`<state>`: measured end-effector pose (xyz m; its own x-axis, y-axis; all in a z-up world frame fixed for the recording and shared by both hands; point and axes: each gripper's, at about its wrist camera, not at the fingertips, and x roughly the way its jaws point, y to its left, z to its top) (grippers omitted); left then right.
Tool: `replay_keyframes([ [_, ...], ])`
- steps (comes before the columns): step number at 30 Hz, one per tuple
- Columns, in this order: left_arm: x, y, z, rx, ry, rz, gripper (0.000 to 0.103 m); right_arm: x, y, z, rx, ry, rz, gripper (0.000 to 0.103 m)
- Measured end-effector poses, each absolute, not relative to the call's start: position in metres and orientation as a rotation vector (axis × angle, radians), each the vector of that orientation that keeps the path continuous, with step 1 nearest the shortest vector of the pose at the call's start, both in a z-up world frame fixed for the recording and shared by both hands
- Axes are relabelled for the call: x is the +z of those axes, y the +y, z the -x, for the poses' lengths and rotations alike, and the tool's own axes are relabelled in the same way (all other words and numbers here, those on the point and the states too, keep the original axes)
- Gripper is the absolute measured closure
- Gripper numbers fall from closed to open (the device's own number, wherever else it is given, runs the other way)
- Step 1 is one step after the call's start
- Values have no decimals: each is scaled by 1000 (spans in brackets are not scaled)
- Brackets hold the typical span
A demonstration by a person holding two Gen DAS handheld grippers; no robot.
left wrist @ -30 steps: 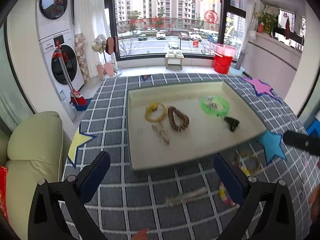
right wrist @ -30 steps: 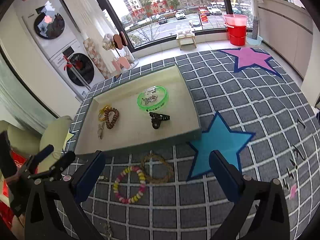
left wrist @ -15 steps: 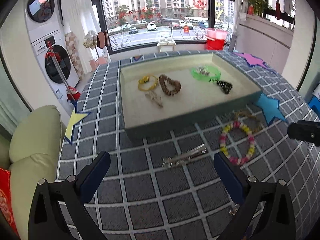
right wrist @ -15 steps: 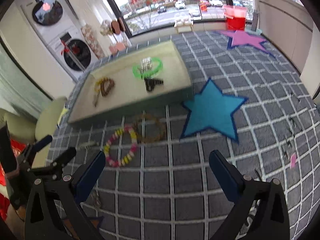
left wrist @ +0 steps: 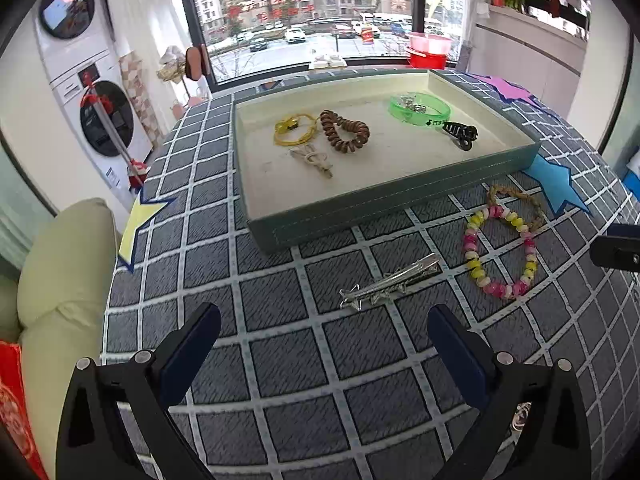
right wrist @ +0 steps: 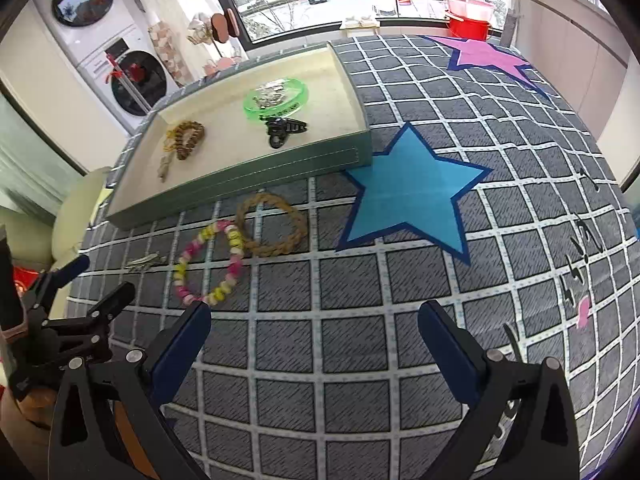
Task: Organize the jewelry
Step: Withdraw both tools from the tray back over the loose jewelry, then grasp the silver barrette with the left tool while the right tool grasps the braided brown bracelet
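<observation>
A grey tablecloth (left wrist: 280, 344) with a white grid and coloured stars covers the table; beyond it stand stacked washing machines (left wrist: 86, 92) and a wide window (left wrist: 312, 12) onto a street. A shallow green tray (left wrist: 384, 204) with a cream lining sits on the cloth. Inside it lie a green bangle (left wrist: 420, 109), a brown coiled band (left wrist: 345, 136), a yellow cord loop (left wrist: 294, 130), a black claw clip (left wrist: 460, 133) and a pale small clip (left wrist: 312, 159). On the cloth in front of the tray lie a pink-and-yellow bead bracelet (left wrist: 500, 252), overlapping a braided tan bracelet (right wrist: 272, 224), and a silver hair clip (left wrist: 390, 282) just left of them. The left gripper (left wrist: 324, 340) hovers above the cloth near the silver clip, jaws spread wide and empty. The right gripper (right wrist: 314, 334) hovers over bare cloth, near the bead bracelet, likewise wide apart and holding nothing.
</observation>
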<state>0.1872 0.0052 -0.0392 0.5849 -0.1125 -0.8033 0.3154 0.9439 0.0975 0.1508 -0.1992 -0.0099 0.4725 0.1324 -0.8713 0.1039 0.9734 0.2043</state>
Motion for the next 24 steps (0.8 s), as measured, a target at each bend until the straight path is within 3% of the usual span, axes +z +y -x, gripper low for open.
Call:
replay_keyframes([
  [12, -45, -16, -202, -301, 897, -321, 0, -19, -198, -190, -37, 1089, -136, 1],
  [20, -46, -22, -209, -330, 895, -329, 0, -28, -178, -205, 1, 1081, -43, 18],
  [24, -44, -26, -209, -372, 898, -331, 13, -28, -173, -210, 0, 1079, -22, 31],
])
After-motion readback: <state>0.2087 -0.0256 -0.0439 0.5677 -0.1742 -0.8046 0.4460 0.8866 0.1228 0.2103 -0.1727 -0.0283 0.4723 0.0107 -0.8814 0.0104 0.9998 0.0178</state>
